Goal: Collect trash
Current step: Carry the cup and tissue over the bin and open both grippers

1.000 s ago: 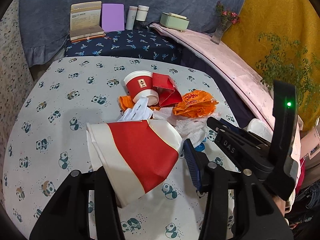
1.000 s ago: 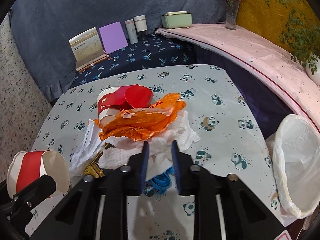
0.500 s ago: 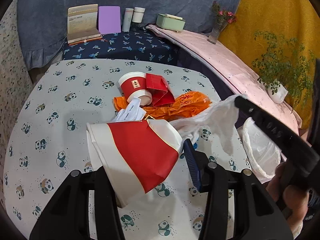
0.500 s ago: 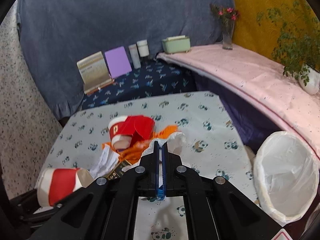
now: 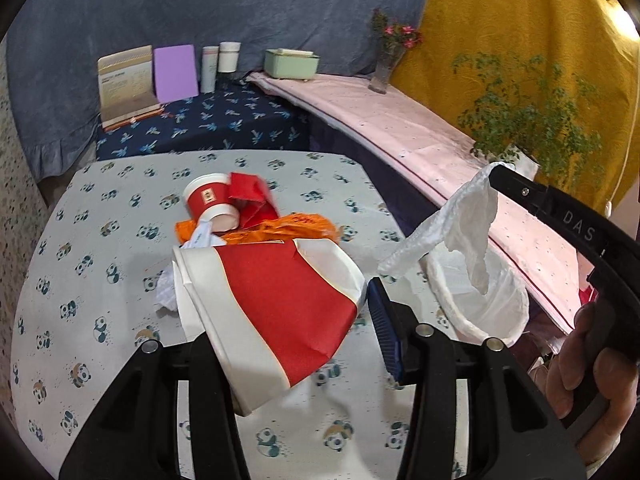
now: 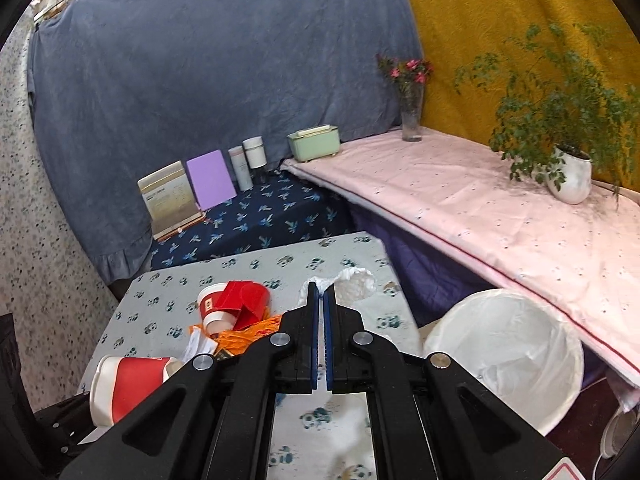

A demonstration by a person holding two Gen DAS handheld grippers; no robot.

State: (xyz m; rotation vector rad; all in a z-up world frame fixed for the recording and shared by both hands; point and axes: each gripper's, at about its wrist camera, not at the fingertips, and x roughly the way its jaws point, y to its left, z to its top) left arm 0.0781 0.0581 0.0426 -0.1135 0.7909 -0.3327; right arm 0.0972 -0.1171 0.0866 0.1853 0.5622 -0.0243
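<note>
My left gripper (image 5: 296, 320) is shut on a crushed red-and-white paper cup (image 5: 276, 304), held above the panda-print table (image 5: 80, 248); the cup also shows in the right wrist view (image 6: 128, 380). My right gripper (image 6: 321, 300) is shut on a white tissue (image 6: 352, 284). In the left wrist view the tissue (image 5: 460, 228) hangs from the right gripper (image 5: 494, 174) over the white-lined trash bin (image 5: 488, 304). On the table lie a red cup (image 5: 210, 202), a red carton (image 5: 252, 196) and an orange wrapper (image 5: 296, 228).
The bin (image 6: 508, 352) stands off the table's right edge, below a pink-covered shelf (image 6: 480, 208) with a potted plant (image 6: 568, 172) and a flower vase (image 6: 410, 120). Books, bottles and a green box (image 6: 314, 142) stand on the dark blue surface behind.
My right gripper shut on the tissue, lifted it off the pile and carried it right, over the bin. My left gripper kept hold of the crushed cup.
</note>
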